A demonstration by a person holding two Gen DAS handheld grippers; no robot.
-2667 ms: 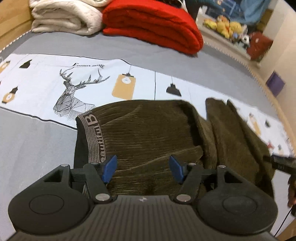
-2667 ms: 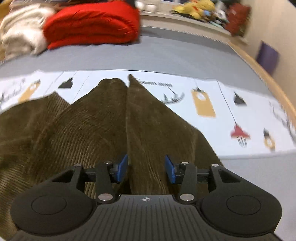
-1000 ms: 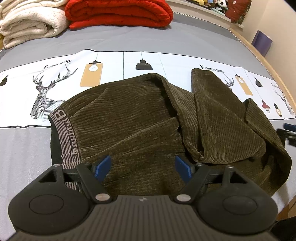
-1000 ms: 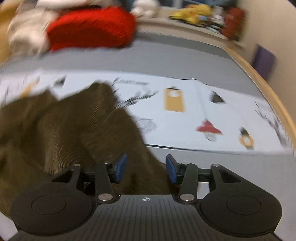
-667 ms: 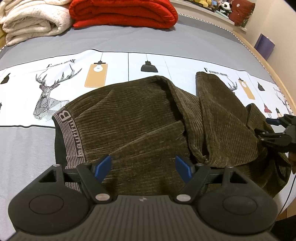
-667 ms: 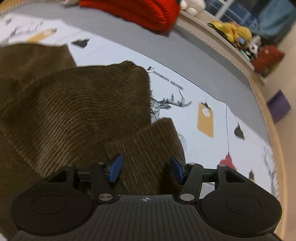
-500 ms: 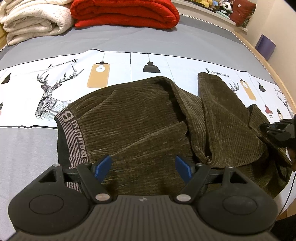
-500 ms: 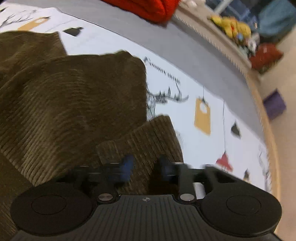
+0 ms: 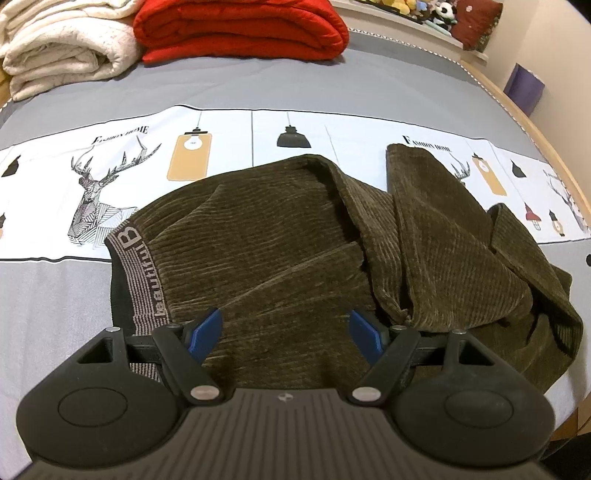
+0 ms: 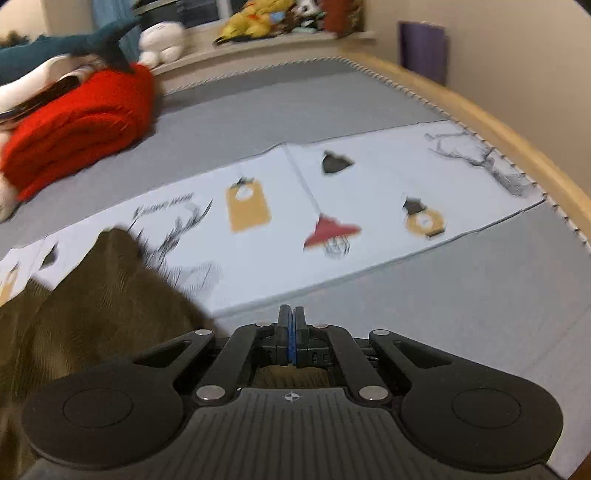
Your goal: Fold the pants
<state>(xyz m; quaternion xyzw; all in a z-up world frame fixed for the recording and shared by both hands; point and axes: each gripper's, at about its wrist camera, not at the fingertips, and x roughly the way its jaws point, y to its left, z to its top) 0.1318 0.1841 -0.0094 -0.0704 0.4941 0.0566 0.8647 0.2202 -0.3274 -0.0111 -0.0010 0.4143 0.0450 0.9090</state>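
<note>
Right gripper [image 10: 291, 332]: jaws pinched flat together, blue pads touching. A strip of brown corduroy shows just behind the pads, so it looks clamped on a pants edge, though the pinch point itself is hidden. Left gripper [image 9: 284, 332]: jaws wide, hovering over the waist end, nothing between the pads.

Pants [image 9: 295, 258] lie on the printed runner [image 9: 229, 147] across the grey bed [image 9: 258, 85]. Waistband [image 9: 144, 280] sits at the left, legs bunched and twisted at the right. Red blanket [image 9: 240, 26] and cream blanket [image 9: 59, 48] are stacked at the far side, well apart from the pants.

Progress: early, by my read. No clean fold yet; the legs still need straightening and aligning, then folding over toward the waist.

Versus a second ago: right jaws were apart over the leg fabric, now shut, and its view has swung off the heap toward bare runner. Left gripper unchanged. The right gripper was visible at the leg end in the left view half a second ago and is now out of that frame.
</note>
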